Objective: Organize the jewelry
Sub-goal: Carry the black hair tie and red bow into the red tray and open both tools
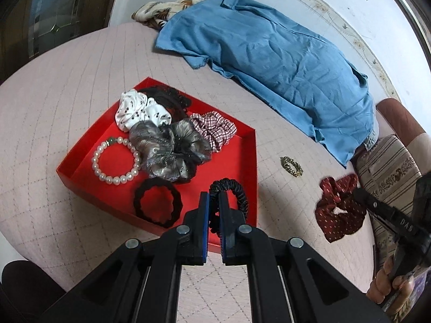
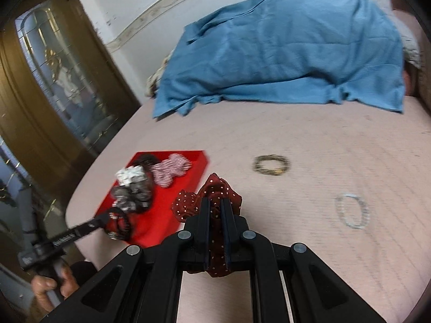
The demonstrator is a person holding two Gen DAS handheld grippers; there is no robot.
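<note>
A bed (image 1: 67, 62) with a pale pink quilted cover is carrying everything here, its stitched grid showing across the whole surface. A blue shirt (image 1: 269, 62) is lying spread over something at the far side, with a floral cloth (image 1: 159, 10) peeking out beside it. Behind the bed a white wall (image 1: 350, 8) with an ornamental border is running across, and a dark wooden door (image 2: 54, 80) with patterned glass is standing off to the left.

A red tray (image 1: 159, 88) is sitting on the cover, holding several scrunchies and a pearl bracelet (image 1: 116, 160). The left gripper (image 1: 212, 199) is clenching a black satin scrunchie (image 1: 231, 188) above the tray's near corner. The right gripper (image 2: 215, 204) is gripping a dark red dotted scrunchie (image 2: 215, 188), held above the cover just right of the tray.

A gold bracelet (image 1: 291, 166) is lying loose on the cover, apart from the tray, and a pale beaded bracelet (image 2: 352, 211) is lying nearer, further to the right. A striped cushion (image 1: 388, 167) is resting at the bed's right edge.
</note>
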